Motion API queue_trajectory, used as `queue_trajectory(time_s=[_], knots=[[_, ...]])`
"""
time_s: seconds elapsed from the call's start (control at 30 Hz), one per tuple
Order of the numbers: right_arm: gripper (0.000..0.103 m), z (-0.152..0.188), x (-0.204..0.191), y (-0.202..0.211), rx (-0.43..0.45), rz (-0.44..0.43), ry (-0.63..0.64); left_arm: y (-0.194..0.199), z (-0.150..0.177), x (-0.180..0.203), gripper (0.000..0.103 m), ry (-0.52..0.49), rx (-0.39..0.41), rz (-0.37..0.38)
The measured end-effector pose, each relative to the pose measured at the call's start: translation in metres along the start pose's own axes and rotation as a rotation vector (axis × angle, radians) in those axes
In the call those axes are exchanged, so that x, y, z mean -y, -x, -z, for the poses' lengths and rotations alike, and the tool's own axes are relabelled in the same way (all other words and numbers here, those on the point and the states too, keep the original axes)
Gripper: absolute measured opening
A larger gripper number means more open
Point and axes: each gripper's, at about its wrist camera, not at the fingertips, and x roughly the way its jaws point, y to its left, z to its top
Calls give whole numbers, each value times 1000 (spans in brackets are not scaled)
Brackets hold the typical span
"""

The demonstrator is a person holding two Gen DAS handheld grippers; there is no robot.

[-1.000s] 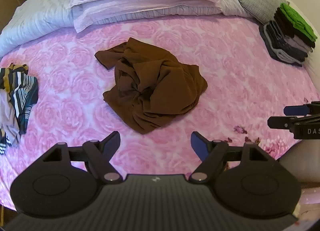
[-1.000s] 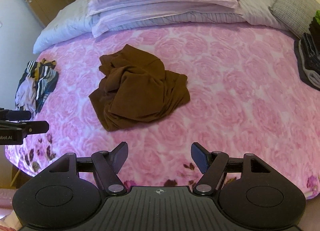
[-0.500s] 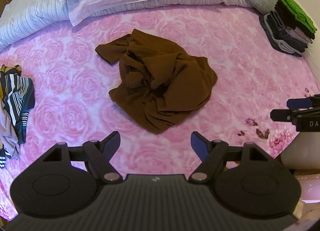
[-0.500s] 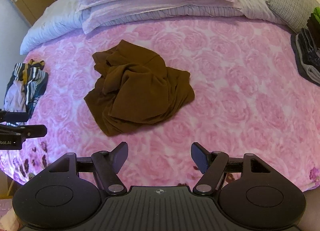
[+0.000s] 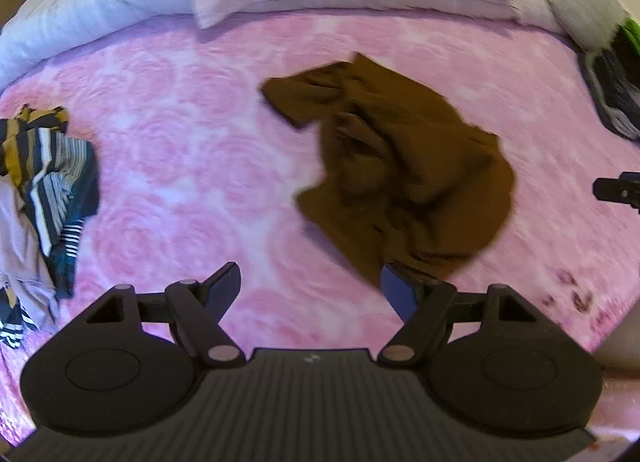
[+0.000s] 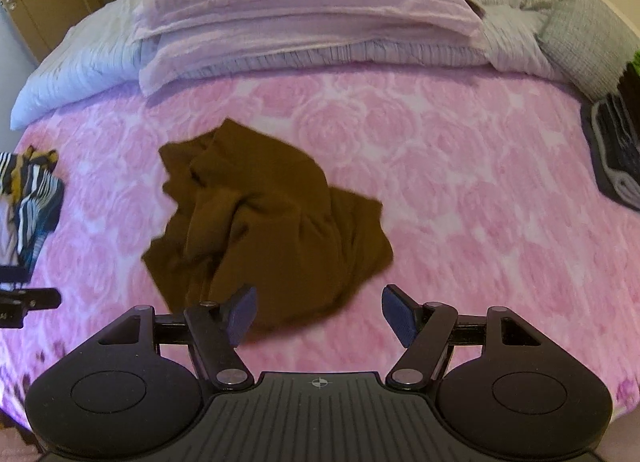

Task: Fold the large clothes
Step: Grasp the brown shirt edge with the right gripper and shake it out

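The bed [image 6: 460,181], spread with a pink rose-print blanket, fills both views; folded lilac bedding [image 6: 304,21] lies across the upper frame. Compared with a second ago, the crumpled brown garment [image 6: 264,229] looms larger and sits lower in each frame, now reaching the fingertips of both claws: the two hands have closed in on it from above. In the left wrist view it lies centre-right [image 5: 404,173], blurred by motion. A striped garment [image 5: 52,181] rests at the left edge and a stack of folded clothes [image 6: 616,149] at the right edge. The left claw [image 5: 310,288] and right claw [image 6: 318,312] stand apart, empty. Folding appears not yet begun; a first grasp seems imminent.
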Motion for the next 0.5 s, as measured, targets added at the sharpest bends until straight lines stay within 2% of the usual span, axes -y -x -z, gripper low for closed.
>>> queue_trajectory(time_s=[0.3,0.5], knots=[[67,-58,-60,-89,34,-67,81,-49,-28,-59,74,92,-7,-76],[66,-64,-116,-156,17,-44,267,-66,-26,-73,74,112,-30,-86]])
